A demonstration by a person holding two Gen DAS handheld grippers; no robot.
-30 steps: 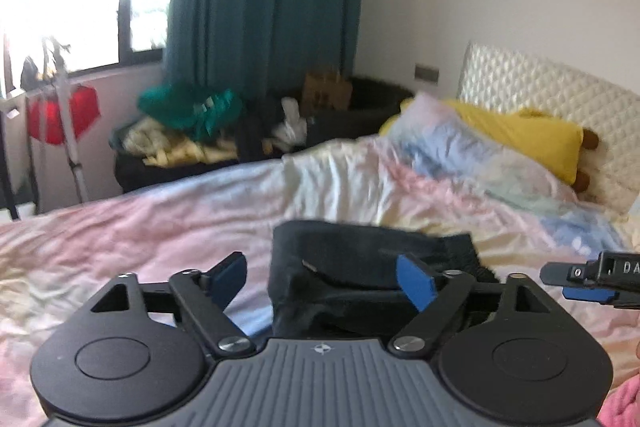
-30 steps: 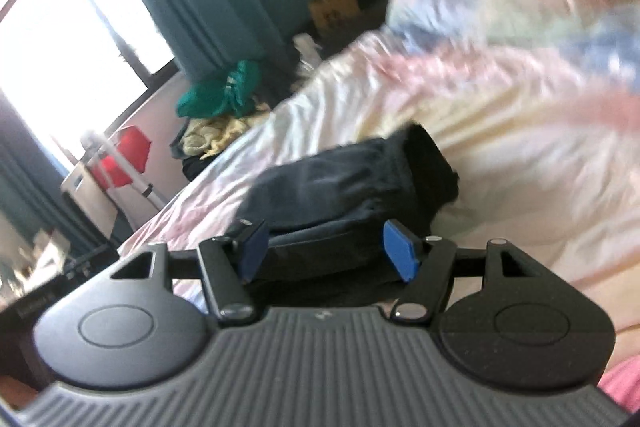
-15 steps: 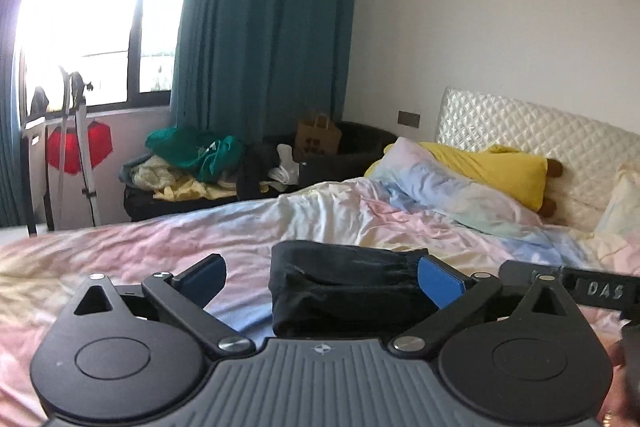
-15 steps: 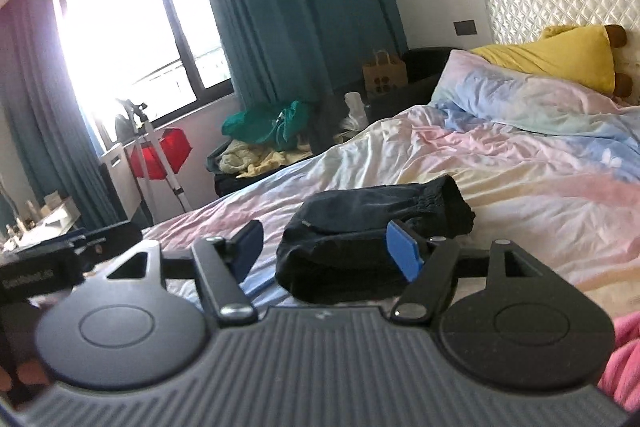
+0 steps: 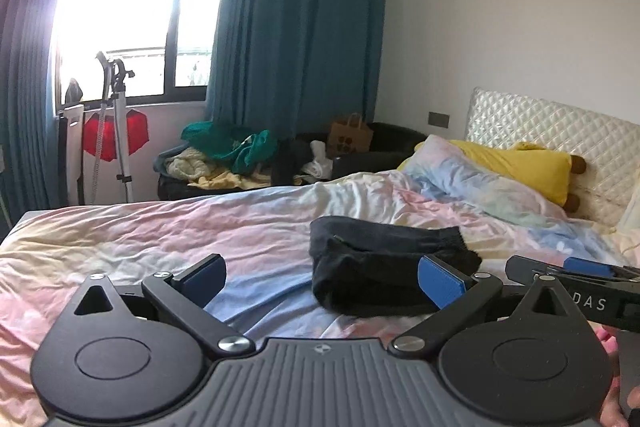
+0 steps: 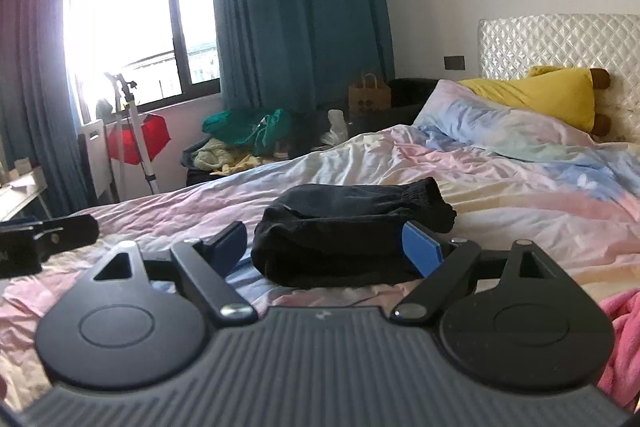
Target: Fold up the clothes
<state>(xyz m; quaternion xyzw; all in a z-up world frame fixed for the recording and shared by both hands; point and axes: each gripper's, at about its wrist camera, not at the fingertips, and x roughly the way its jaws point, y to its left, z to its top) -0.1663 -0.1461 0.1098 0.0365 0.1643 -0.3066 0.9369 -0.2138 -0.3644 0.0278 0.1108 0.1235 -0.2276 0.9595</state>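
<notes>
A folded black garment (image 5: 380, 259) lies on the pastel bedspread (image 5: 200, 227) in the middle of the bed; it also shows in the right wrist view (image 6: 352, 227). My left gripper (image 5: 322, 277) is open and empty, held back from the garment and a little to its left. My right gripper (image 6: 322, 251) is open and empty, just short of the garment's near edge. The right gripper shows at the right edge of the left wrist view (image 5: 576, 273). The left gripper shows at the left edge of the right wrist view (image 6: 44, 239).
A pink cloth (image 6: 624, 331) lies at the near right of the bed. Pillows (image 5: 500, 171) and a quilted headboard (image 5: 552, 131) are at the far right. A couch with piled clothes (image 5: 224, 155), a paper bag (image 5: 350, 139) and a stand (image 5: 116, 131) sit by the window.
Both grippers have drawn back and levelled out, so the garment looks farther away. The left gripper's jaws have opened wider. The garment has not moved.
</notes>
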